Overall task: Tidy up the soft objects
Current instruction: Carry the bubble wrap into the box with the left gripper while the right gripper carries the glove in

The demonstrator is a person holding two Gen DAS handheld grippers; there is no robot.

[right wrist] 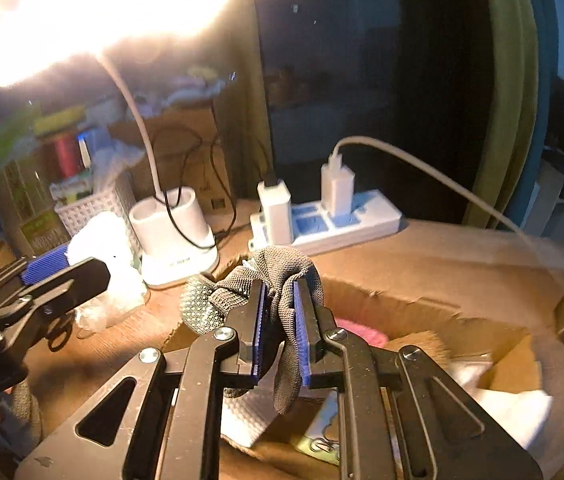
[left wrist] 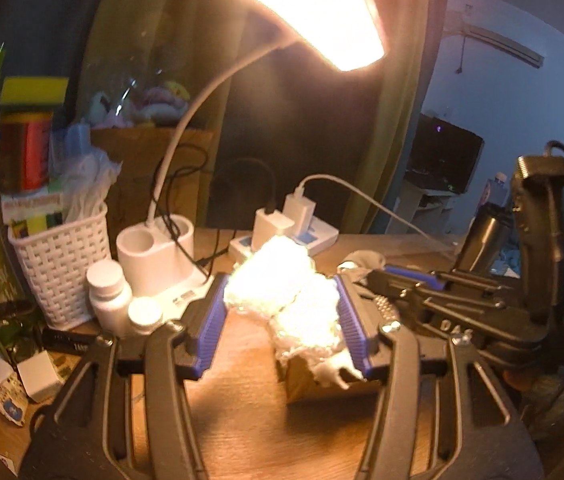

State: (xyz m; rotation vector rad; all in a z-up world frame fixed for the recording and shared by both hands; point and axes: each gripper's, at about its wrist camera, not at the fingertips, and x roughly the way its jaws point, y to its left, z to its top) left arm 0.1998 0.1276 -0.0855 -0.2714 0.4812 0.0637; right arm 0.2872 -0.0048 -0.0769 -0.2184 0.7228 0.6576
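Observation:
My left gripper (left wrist: pixel 282 296) is shut on a crumpled white plastic wad (left wrist: pixel 289 300), glaring under the lamp and held above the wooden desk. The left gripper and its wad (right wrist: pixel 102 268) also show at the left of the right wrist view. My right gripper (right wrist: pixel 280 288) is shut on a grey knit glove (right wrist: pixel 278 276) with a dotted palm, held above an open cardboard box (right wrist: pixel 421 304). The box holds a pink soft item (right wrist: pixel 361 332) and white cloths (right wrist: pixel 513 408). The right gripper (left wrist: pixel 361 270) shows at the right of the left wrist view, with the glove barely visible.
A lit desk lamp (left wrist: pixel 305 4) with a white base (left wrist: pixel 154 256) stands at the back. A white basket (left wrist: pixel 58 260), pill bottles (left wrist: pixel 108 292), a power strip with chargers (right wrist: pixel 321 224) and a dark tumbler (left wrist: pixel 485 236) surround the work area.

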